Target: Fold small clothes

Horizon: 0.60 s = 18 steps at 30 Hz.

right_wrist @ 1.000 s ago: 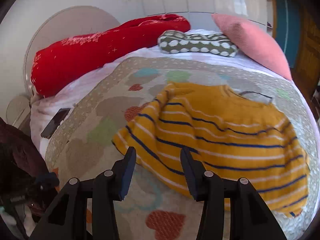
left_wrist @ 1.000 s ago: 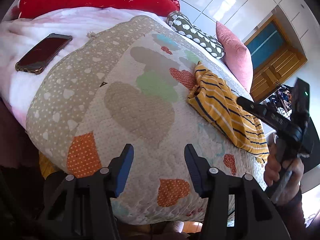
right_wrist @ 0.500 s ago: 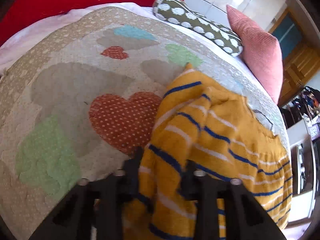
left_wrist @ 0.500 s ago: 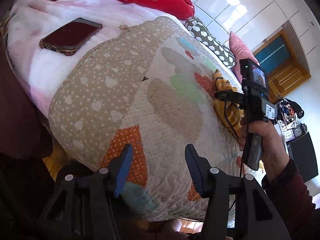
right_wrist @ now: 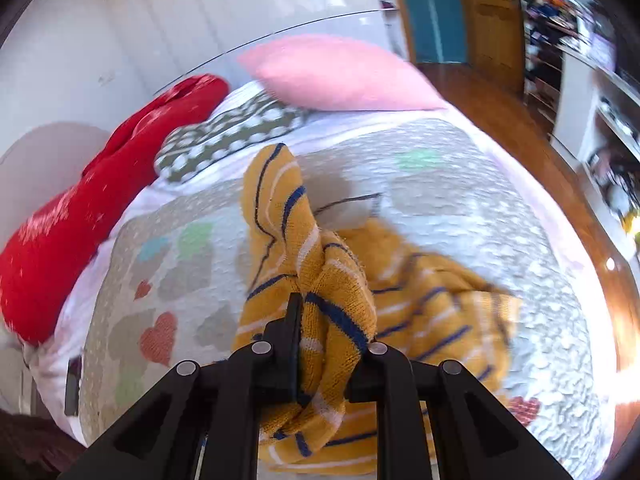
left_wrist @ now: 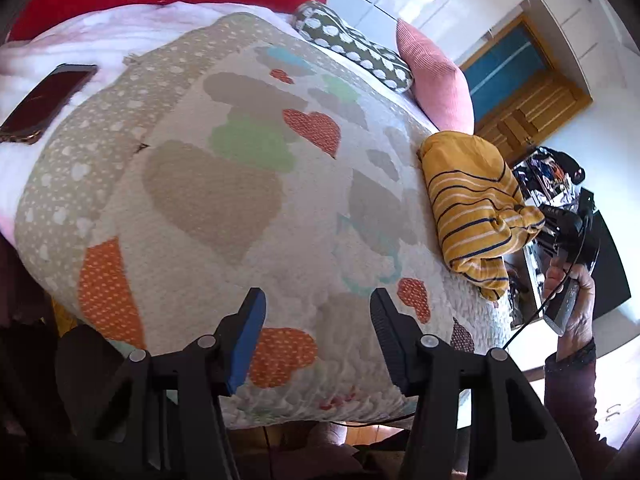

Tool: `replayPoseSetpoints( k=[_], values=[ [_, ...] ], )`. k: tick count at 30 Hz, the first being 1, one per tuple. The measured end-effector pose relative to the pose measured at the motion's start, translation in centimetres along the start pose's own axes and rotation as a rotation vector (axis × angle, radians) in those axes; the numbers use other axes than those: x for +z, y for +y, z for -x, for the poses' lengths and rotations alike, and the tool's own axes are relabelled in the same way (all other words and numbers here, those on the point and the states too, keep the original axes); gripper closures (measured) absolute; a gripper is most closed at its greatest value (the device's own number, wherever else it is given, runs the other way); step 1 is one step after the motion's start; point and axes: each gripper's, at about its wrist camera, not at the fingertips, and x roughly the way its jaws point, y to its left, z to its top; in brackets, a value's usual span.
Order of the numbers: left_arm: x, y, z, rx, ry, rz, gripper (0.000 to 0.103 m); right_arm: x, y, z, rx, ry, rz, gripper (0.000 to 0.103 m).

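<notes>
Bedroom with a quilted bed, white walls and a wooden floor.

A bed (left_wrist: 60, 184) fills most of both views, covered by a quilt (left_wrist: 248, 216) patterned with hearts and clouds in grey, green, orange and red. At its head lie a red pillow (right_wrist: 100, 192), a green spotted cushion (right_wrist: 236, 128) and a pink cushion (right_wrist: 336, 76). A phone (left_wrist: 44, 100) rests on the white sheet beside the quilt. The wall (right_wrist: 160, 20) behind is glossy white panelling that reflects bright light. A wooden door (right_wrist: 492, 12) with a teal panel beside it stands past the bed, above a polished wooden floor (right_wrist: 520, 128). Cluttered shelves (right_wrist: 560, 28) line the far side.
</notes>
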Motion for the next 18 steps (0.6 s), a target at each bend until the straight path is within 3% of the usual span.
replayPoseSetpoints(
  k=[5, 7, 10, 12, 14, 18],
  values=[
    [0.7, -6.0, -3.2, -0.039, 0.075, -0.118, 0.050, -2.1, -11.7, -1.0, -0.048, 0.083, -0.135, 0.080],
    [1.4, -8.6, -4.6, -0.039, 0.096, -0.174, 0.050, -3.3, -13.9, 0.6, -0.018, 0.034, -0.175, 0.067],
    [2.7, -12.3, -7.1, -0.064, 0.131, -0.215, 0.050, -3.6, -15.0, 3.1, 0.003, -0.056, -0.159, 0.064],
    [3.8, -14.9, -8.9, -0.081, 0.143, -0.226, 0.050, -3.6, -15.4, 4.3, 0.080, -0.090, -0.167, 0.066],
    [5.0, -18.1, -10.8, -0.115, 0.146, -0.255, 0.050, -3.5, -14.6, 5.0, 0.188, -0.104, -0.164, 0.077],
    [7.3, -23.6, -15.9, -0.172, 0.189, -0.300, 0.050, -3.0, -11.0, 4.2, 0.289, -0.083, -0.098, 0.078]
  ],
)
